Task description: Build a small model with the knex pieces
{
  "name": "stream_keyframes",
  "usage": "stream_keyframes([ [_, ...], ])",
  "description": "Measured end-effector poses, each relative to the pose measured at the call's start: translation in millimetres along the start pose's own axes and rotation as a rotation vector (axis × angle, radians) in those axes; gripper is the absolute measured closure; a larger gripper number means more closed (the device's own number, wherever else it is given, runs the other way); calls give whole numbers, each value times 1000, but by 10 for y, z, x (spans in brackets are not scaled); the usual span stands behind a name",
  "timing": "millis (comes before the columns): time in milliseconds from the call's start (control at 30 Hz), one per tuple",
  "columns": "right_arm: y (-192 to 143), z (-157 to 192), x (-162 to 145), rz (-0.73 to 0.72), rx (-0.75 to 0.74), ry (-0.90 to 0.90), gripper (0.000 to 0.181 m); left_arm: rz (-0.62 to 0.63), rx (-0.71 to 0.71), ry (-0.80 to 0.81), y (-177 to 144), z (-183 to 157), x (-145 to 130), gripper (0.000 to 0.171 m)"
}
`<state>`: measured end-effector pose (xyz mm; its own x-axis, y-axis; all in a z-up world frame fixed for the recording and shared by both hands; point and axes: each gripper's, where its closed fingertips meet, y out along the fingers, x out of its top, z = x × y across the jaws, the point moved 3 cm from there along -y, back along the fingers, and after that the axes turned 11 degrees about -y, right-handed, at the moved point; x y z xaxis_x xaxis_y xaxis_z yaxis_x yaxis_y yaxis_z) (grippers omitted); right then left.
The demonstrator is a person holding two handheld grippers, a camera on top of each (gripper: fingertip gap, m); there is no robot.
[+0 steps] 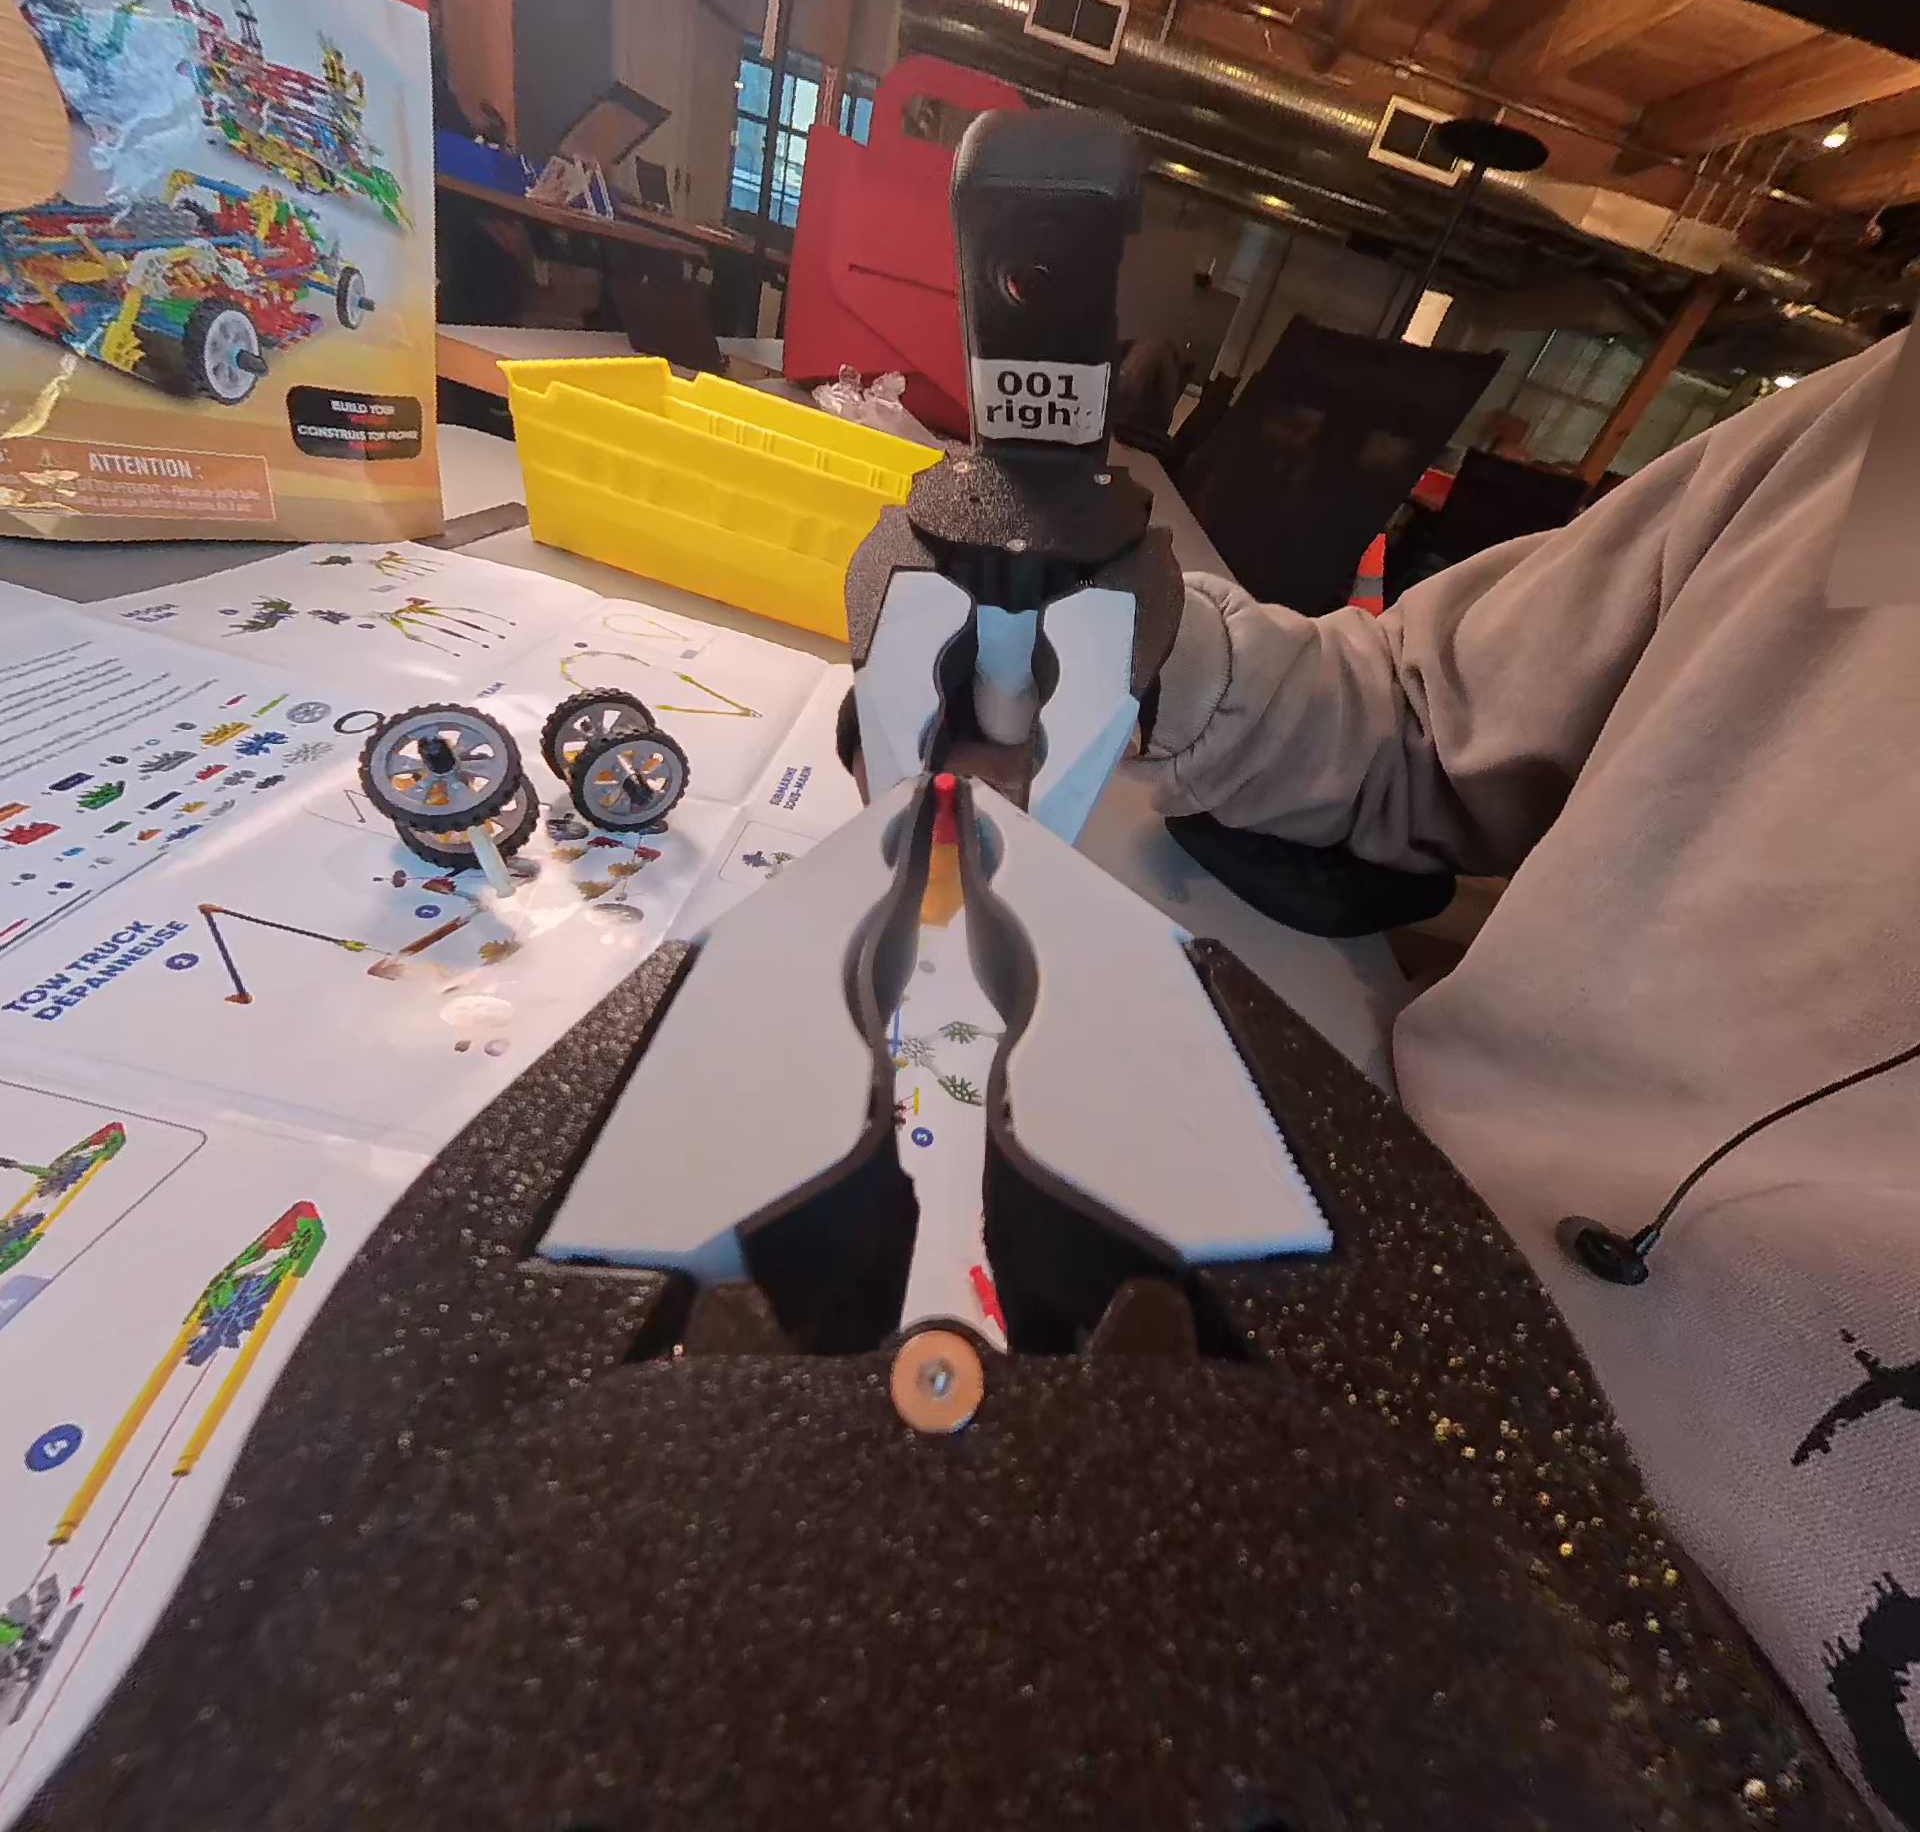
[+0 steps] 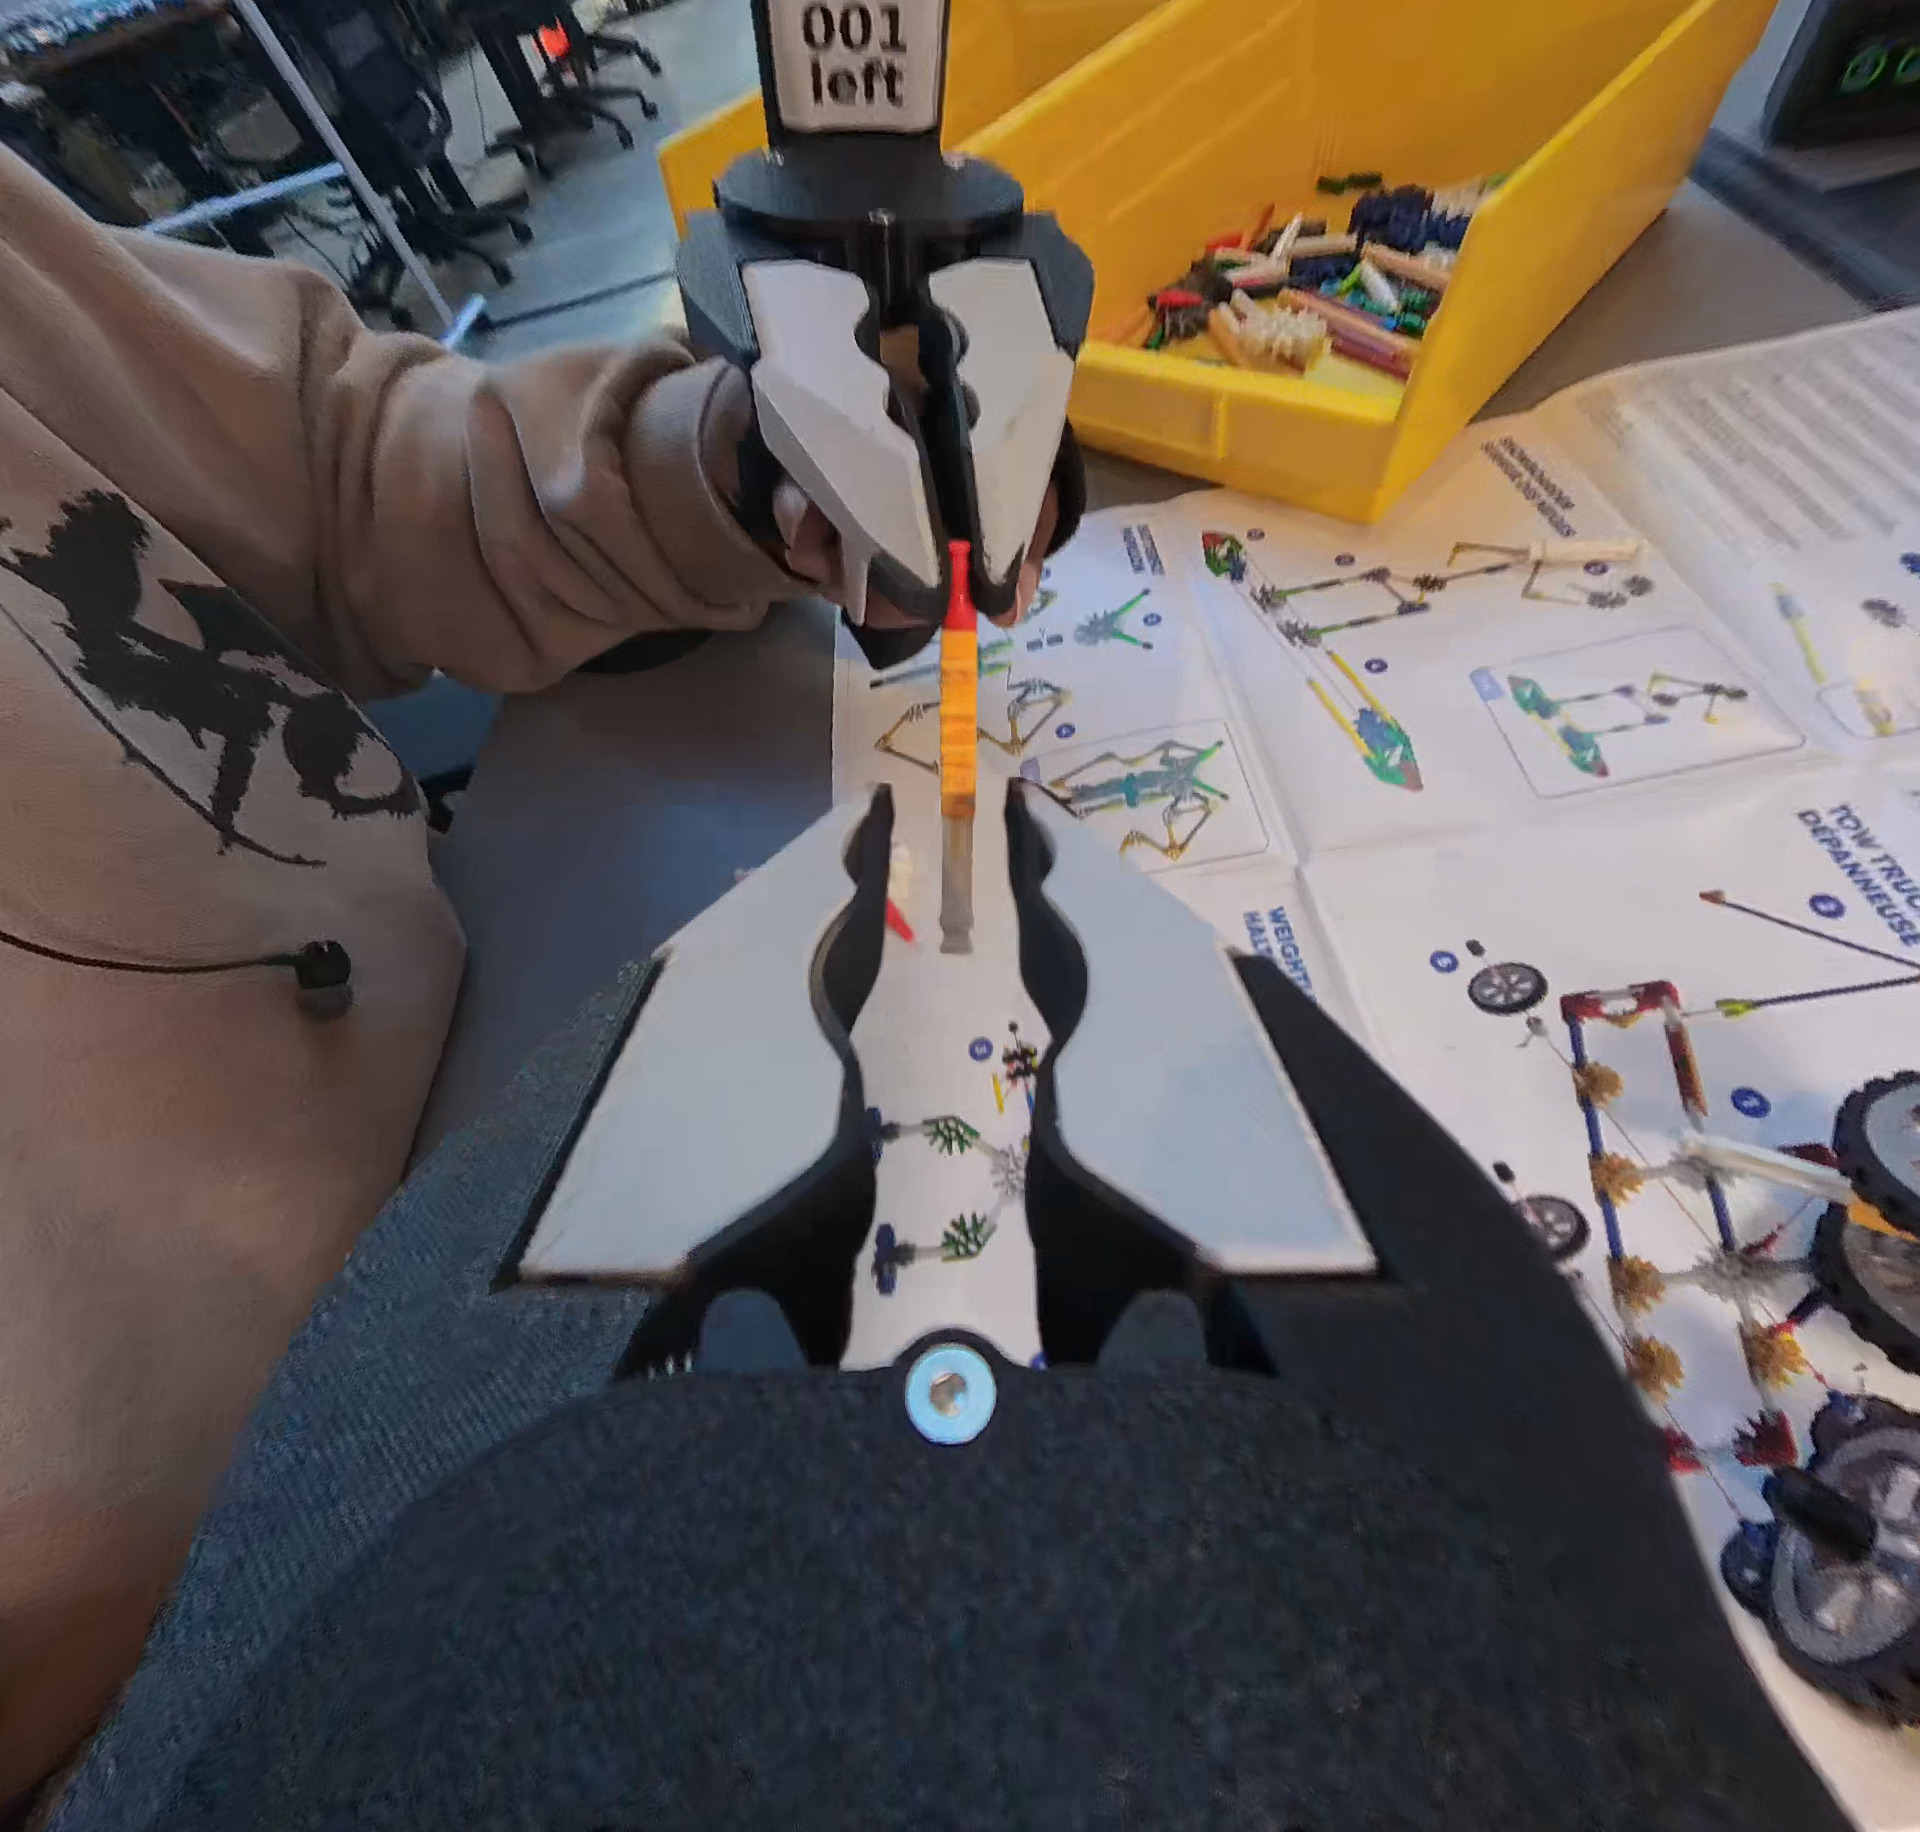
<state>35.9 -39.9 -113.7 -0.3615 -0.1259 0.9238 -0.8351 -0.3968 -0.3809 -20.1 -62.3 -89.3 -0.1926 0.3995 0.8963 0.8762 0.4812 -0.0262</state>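
The left gripper (image 2: 961,577) pinches the red end of an orange-sleeved rod (image 2: 957,712). The rod's long axis runs straight toward the right gripper (image 2: 951,806), whose jaws stand slightly apart around its grey tip. Below lies an instruction sheet (image 2: 1455,847); wheel assemblies (image 1: 520,774) and a yellow bin (image 2: 1351,224) sit nearby.

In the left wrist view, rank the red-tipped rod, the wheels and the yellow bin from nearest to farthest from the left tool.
1. The red-tipped rod, clamped between the tips of the left tool.
2. The wheels, ahead and to the left on the instruction sheet.
3. The yellow bin, farther back, beyond the sheet.
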Motion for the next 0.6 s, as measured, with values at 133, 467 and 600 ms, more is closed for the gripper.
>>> stream_keyframes([
  [133,62,22,93,-81,-28,-31,176,-39,-47,-42,33,-40,22,171],
  [467,-58,-16,38,-16,-2,3,177,122,25,68,-11,12,-143,171],
  [600,-24,19,-37,29,30,14,177,207,39,92,2,9,-252,167],
])
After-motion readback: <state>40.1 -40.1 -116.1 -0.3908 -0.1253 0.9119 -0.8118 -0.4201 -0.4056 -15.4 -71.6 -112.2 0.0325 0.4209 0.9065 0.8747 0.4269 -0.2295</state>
